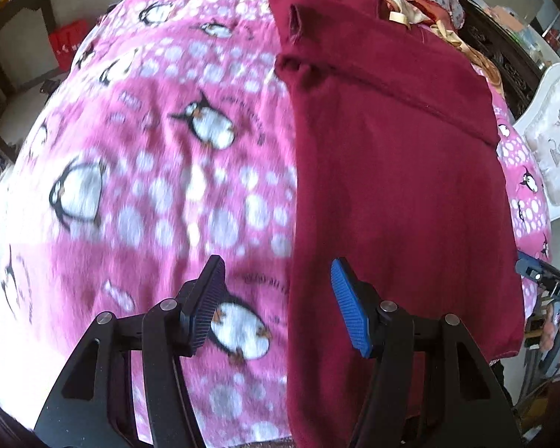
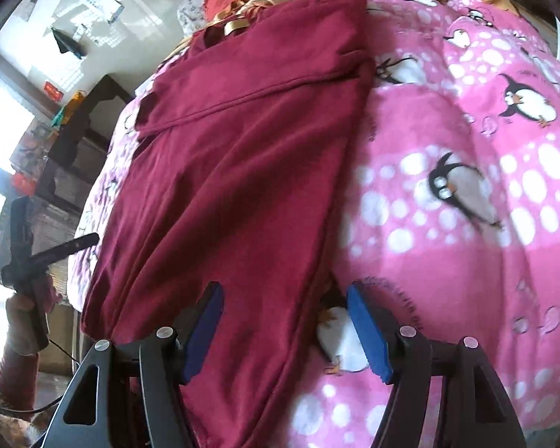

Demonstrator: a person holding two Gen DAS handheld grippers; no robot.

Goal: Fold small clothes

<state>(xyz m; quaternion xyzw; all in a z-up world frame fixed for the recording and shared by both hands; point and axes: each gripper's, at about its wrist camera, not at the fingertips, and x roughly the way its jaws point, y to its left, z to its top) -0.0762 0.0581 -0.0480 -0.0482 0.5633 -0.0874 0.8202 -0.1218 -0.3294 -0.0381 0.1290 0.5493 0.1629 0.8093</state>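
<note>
Maroon garment (image 1: 399, 171) reads as soft knit: light, limp, no stiffness, probably a bit grippy against the fleece beneath. It will sag and drag if lifted by a single layer. Best hold is judged to be at the hem corners or along a folded long edge, pinching all layers together.

Left wrist view, left to right: pink penguin blanket (image 1: 138, 171) fills the left and centre of frame; the garment lies flat on it as a long strip, centre-right, running from upper centre to the bottom edge. Left gripper (image 1: 276, 302) sits bottom centre, jaws partly open, nothing between them. Its right pad hangs over the garment's left long edge, its left pad over bare blanket, so it straddles that edge. Contact with the cloth cannot be told.

Right wrist view, left to right: a hand (image 2: 22, 321) with the other tool at lower left; the garment spans centre-left, folded sleeve seam across its upper part; blanket on the right. Right gripper (image 2: 285, 328) at bottom centre, jaws partly open, empty. Left pad over cloth, right pad over blanket, straddling the garment's right long edge near the hem end.
</note>
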